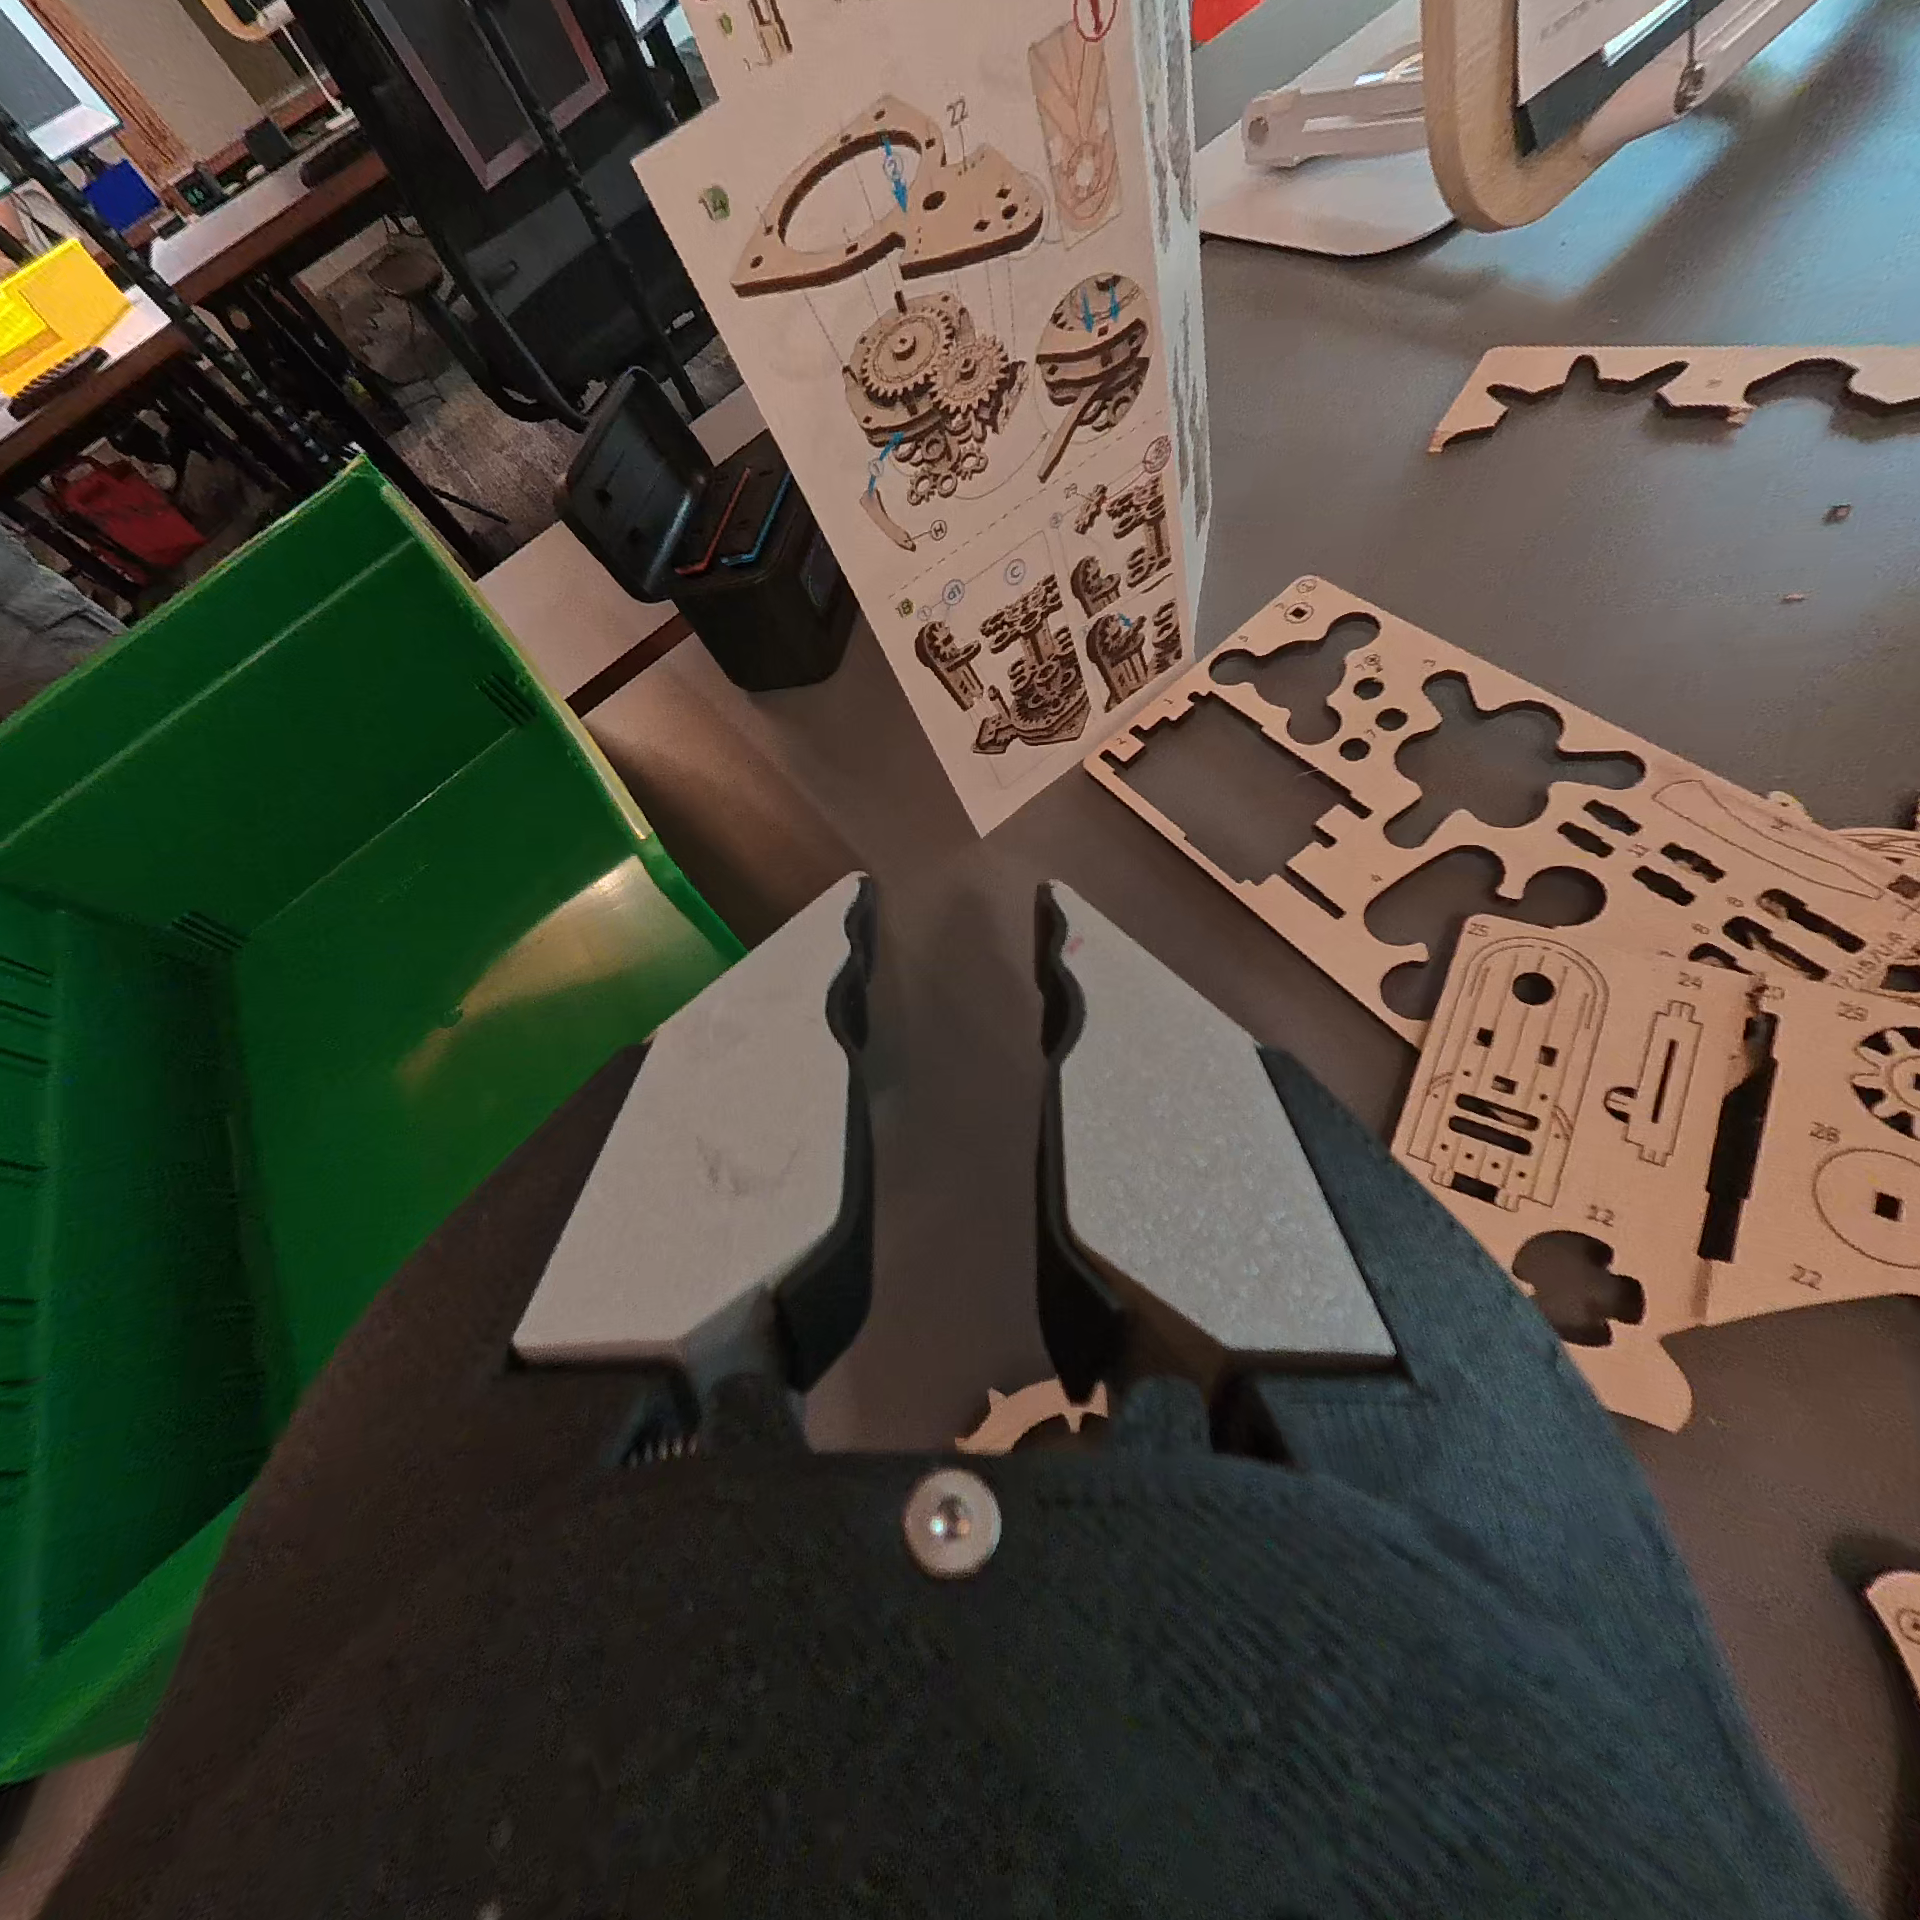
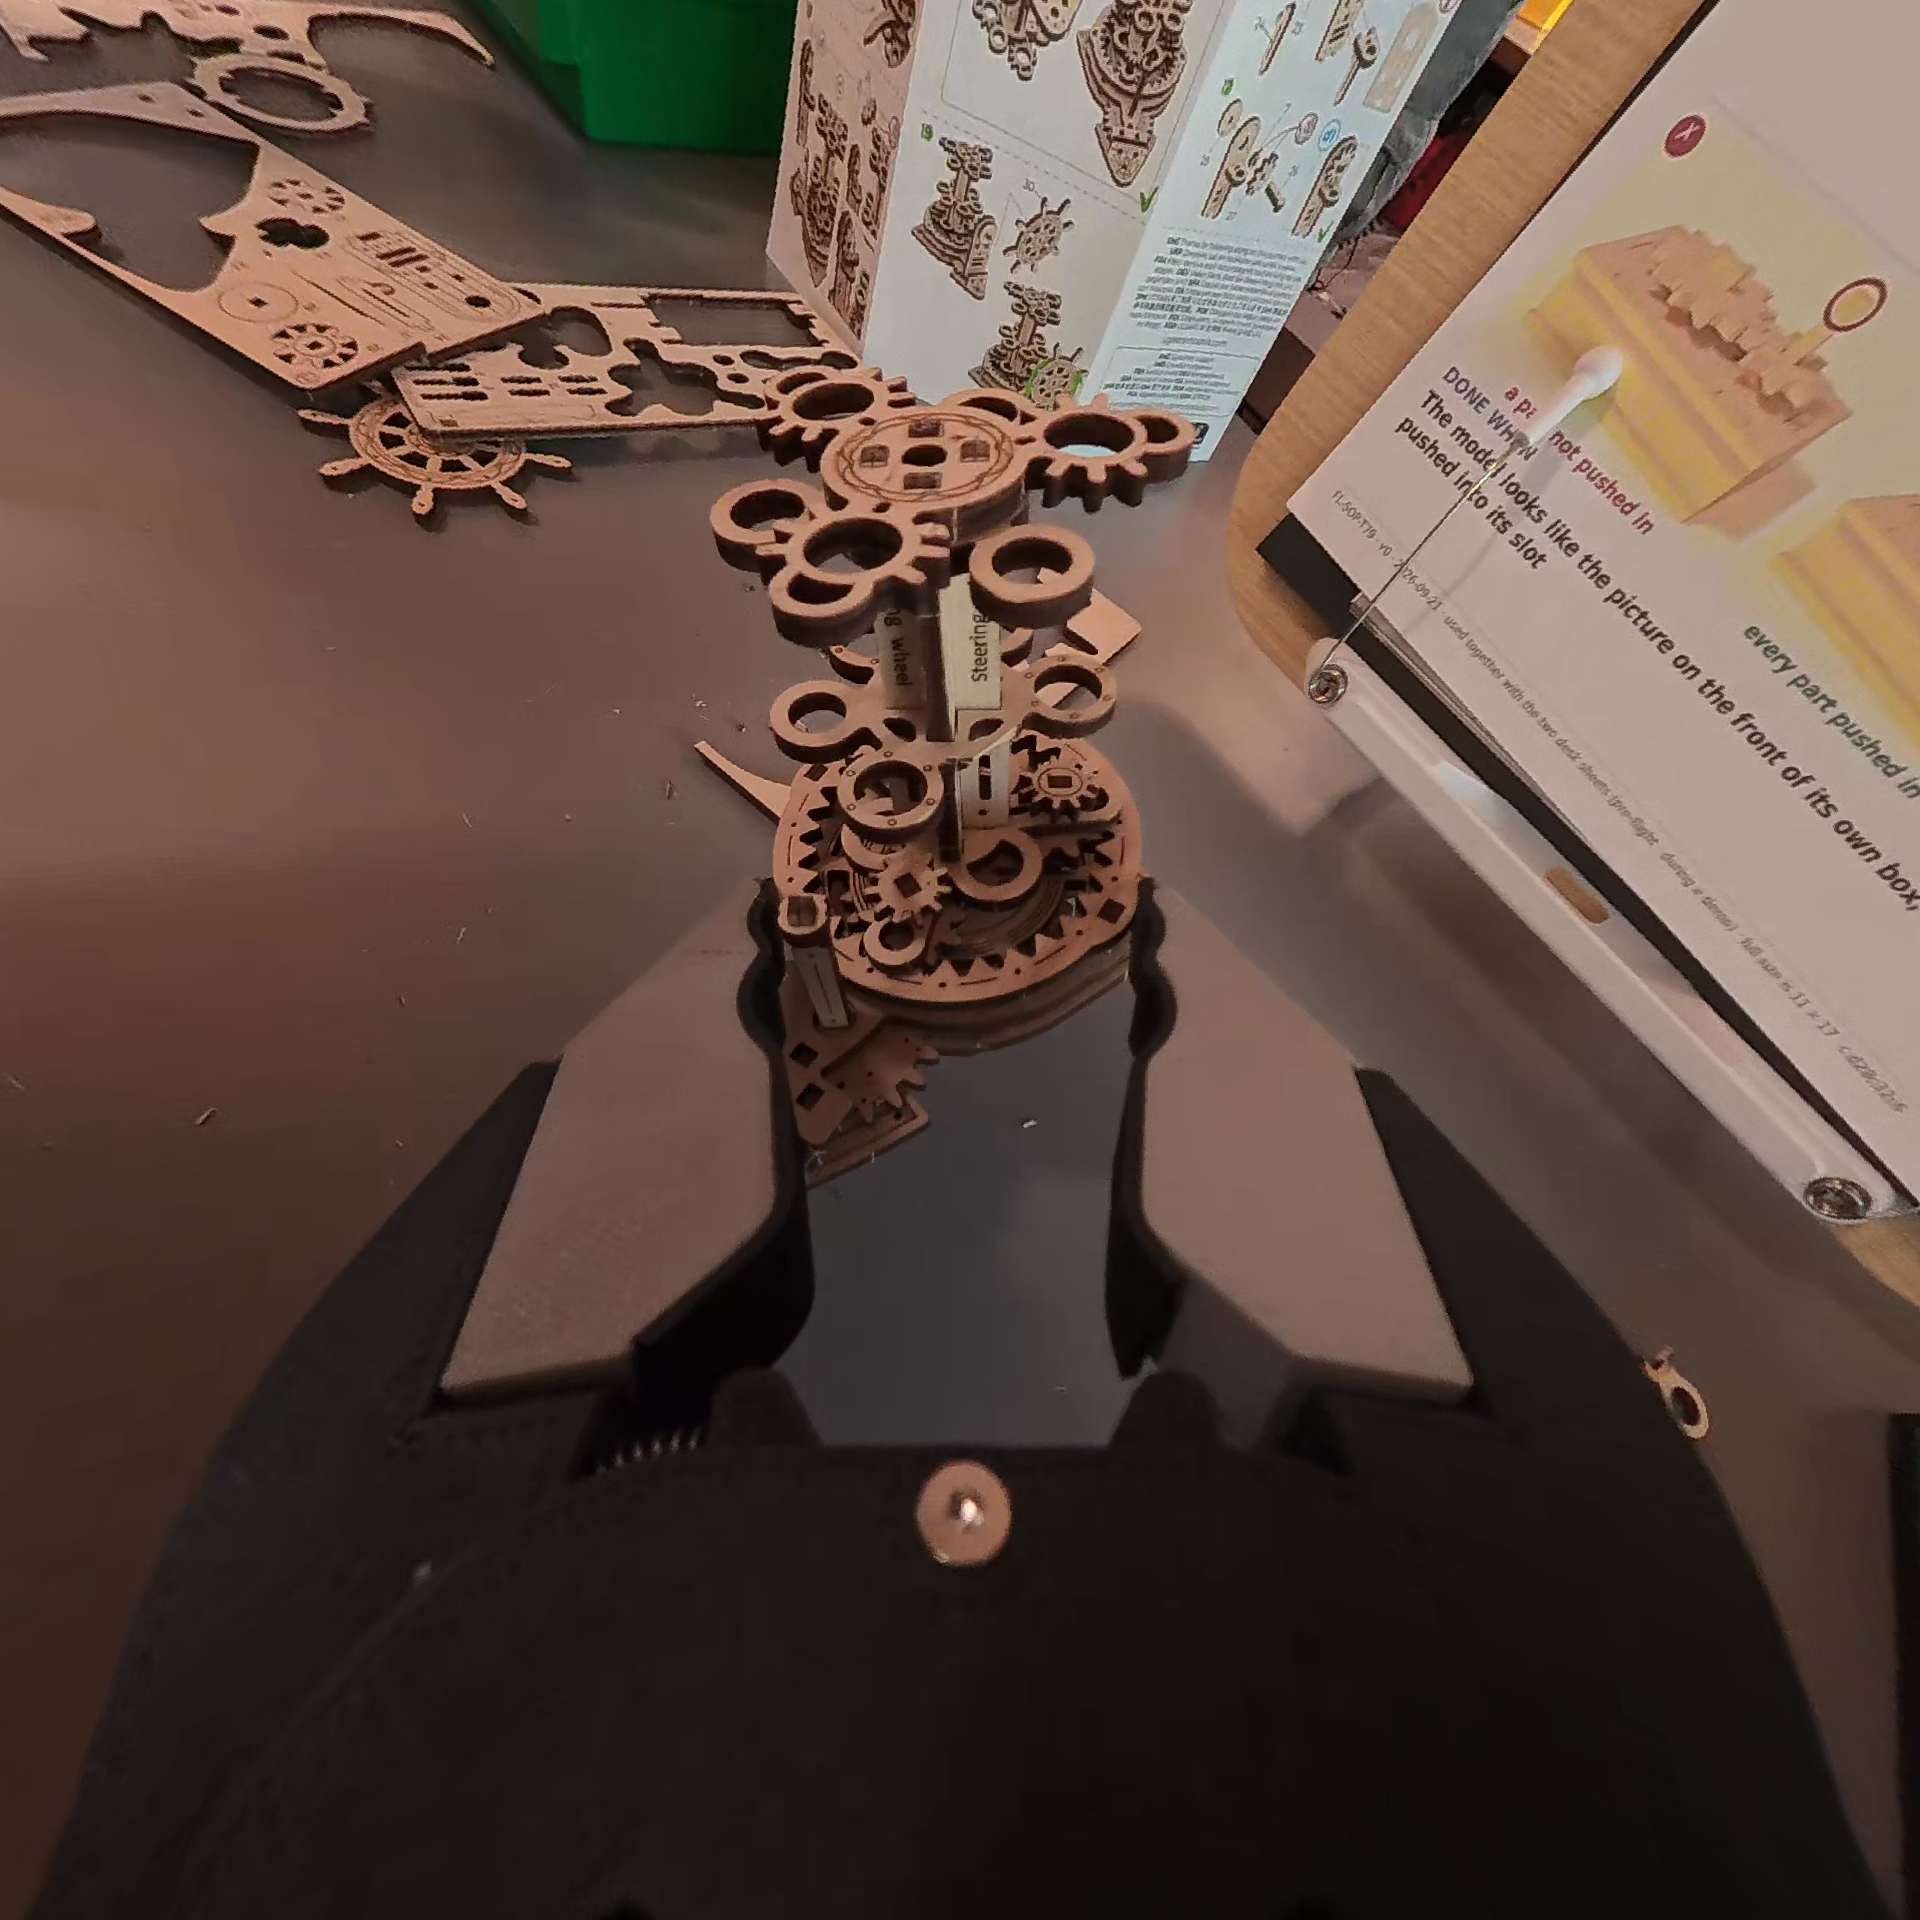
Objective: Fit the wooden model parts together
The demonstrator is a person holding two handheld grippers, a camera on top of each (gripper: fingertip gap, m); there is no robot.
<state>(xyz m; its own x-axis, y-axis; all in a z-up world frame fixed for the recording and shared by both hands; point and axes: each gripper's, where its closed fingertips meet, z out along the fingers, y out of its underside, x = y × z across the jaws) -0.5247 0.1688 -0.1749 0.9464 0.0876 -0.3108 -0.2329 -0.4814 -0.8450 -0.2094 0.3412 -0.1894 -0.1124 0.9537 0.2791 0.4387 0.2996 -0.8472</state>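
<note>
In the right wrist view a tall wooden gear model [image 2: 925,665] stands upright on the glossy grey table [image 2: 312,831]. It has a round geared base, a central post and tiers of ring-shaped plates. My right gripper [image 2: 954,902] has one finger against each side of the round base [image 2: 966,966] and is shut on it. A loose ship's-wheel part [image 2: 436,457] lies to the far left. In the left wrist view my left gripper [image 1: 956,899] is open and empty above the table, and a small curved wooden piece [image 1: 1029,1415] lies under it.
A green plastic bin [image 1: 260,935] stands left of the left gripper. A folded instruction leaflet [image 1: 987,416] stands upright ahead, also in the right wrist view [image 2: 1039,208]. Punched-out wooden sheets [image 1: 1558,935] lie to the right. A clipboard stand with a printed card [image 2: 1662,520] is on the right. There is about 35 cm between the tips of the two grippers. My left gripper is the nearer one to the small curved wooden piece [image 1: 1029,1415]: about 11 cm, against 40 cm. It turns up in the right wrist view [image 2: 345,95] as well.
</note>
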